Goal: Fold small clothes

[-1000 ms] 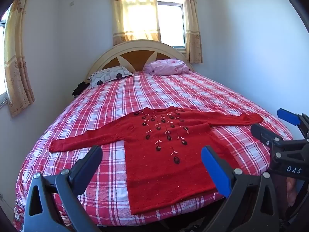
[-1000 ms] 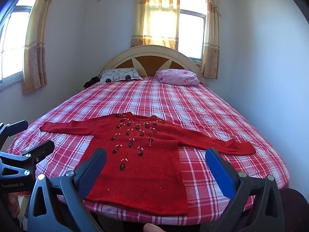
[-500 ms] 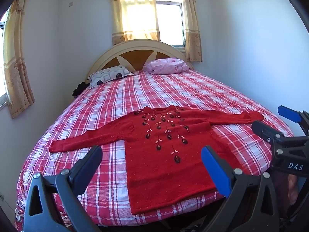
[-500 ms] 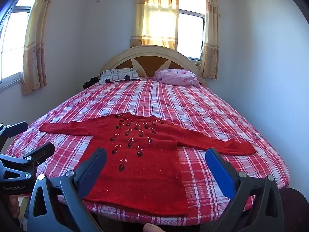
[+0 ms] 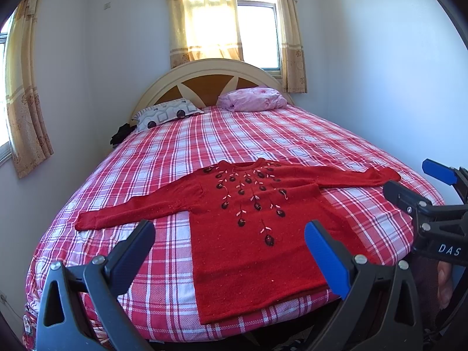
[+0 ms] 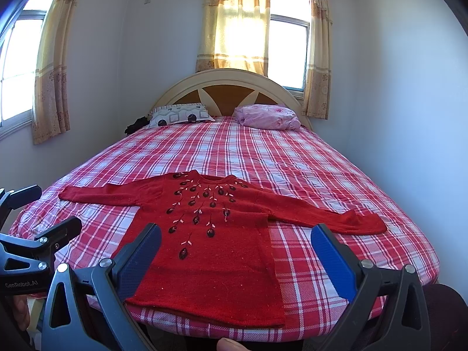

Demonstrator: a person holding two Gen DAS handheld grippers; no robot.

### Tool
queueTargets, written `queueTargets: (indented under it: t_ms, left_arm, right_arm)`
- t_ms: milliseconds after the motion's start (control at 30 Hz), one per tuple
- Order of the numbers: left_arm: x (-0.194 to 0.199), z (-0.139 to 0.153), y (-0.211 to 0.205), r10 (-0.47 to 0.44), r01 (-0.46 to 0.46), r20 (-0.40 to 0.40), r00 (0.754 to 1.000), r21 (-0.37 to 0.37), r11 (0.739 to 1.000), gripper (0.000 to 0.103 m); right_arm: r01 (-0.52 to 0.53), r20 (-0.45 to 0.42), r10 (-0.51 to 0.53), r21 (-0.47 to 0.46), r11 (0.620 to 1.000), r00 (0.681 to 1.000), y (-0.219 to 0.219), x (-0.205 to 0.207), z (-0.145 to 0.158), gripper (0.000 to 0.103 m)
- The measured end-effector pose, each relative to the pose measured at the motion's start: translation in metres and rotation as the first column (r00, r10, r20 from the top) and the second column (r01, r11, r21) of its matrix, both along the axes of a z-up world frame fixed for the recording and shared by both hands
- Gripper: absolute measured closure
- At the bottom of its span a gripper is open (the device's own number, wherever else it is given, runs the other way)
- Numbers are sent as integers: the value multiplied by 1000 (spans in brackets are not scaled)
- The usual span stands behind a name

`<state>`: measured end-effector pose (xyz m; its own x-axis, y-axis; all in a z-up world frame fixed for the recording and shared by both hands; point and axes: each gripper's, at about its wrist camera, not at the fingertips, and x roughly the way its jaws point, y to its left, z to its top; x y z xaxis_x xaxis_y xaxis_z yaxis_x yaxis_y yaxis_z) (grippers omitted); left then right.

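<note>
At the foot of the bed [image 5: 204, 146], on its red-and-white plaid cover, we find the red sweater [image 5: 251, 251] spread flat and face up, neck toward the headboard, hem at the near edge, both sleeves stretched out to the sides. We judge it a soft, fairly thick knit: light enough to lift from one edge, limp, prone to sag and stretch, and likely to cling a little to the woven cover instead of sliding. The left sleeve [image 5: 131, 210] runs toward the bed's left side, the right sleeve [image 6: 321, 213] toward the right, each ending in a cuff that offers a thicker edge to pinch. We would take hold at the cuffs or at the shoulder seams, not at the dark embroidered flowers [image 6: 201, 204] down the chest, whose stitching could snag. Our left gripper [image 5: 228, 245] hangs above the near edge with its fingers spread wide and empty; our right gripper [image 6: 234, 251] does the same, touching nothing.
</note>
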<state>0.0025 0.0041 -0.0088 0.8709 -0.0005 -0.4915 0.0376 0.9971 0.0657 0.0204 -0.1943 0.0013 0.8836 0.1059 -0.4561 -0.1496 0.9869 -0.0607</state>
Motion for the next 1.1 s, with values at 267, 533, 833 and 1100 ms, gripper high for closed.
queueTargets:
  t_ms: [267, 533, 833, 1100]
  left_arm:
    - [-1, -1, 1, 0, 0, 1, 1000, -1, 1000, 0]
    - [1, -1, 2, 3, -3, -1, 1000, -2, 1000, 0]
    - [4, -4, 5, 11, -11, -2, 1000, -6, 1000, 0]
    - [5, -7, -1, 7, -7, -5, 1000, -2, 1000, 0]
  right_arm:
    - [2, -11, -2, 3, 1000, 1000, 0, 3, -5, 1]
    - [-3, -3, 3, 11, 1000, 1000, 2, 4, -7, 1]
    - [-4, 0, 4, 26, 1000, 1000, 2, 5, -9, 1]
    - [-7, 3, 7, 31, 1000, 1000, 2, 5, -10, 1]
